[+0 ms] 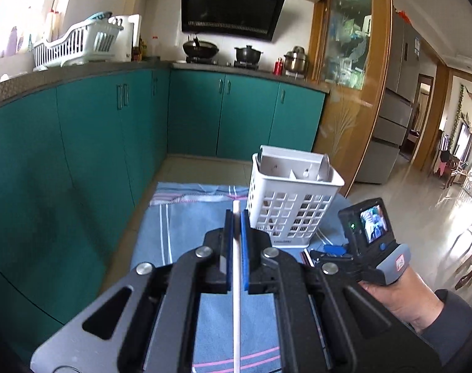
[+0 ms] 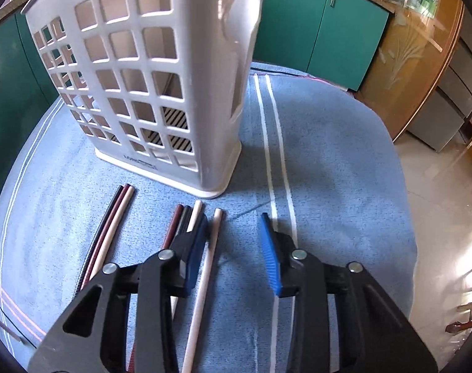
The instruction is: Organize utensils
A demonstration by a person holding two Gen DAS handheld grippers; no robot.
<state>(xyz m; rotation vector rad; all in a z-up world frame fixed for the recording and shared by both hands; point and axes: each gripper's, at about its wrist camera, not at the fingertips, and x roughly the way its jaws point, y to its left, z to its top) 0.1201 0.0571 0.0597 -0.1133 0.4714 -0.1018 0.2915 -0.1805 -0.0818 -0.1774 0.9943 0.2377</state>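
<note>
White chopstick [image 1: 237, 279] is clamped between the blue pads of the left gripper [image 1: 236, 217], lifted above the blue cloth [image 1: 186, 233], just before the holder [image 1: 293, 205]. Another white chopstick [image 2: 205, 267] is seen lying on the cloth between the narrowed fingers of the right gripper [image 2: 234, 233], close by the left pad [image 2: 195, 258]; whether it is touched cannot be told. Dark and white chopsticks [image 2: 110, 227] are laid in groups left of it, near the holder's base. Beyond the holder, teal cabinets [image 1: 205, 115] are seen.
</note>
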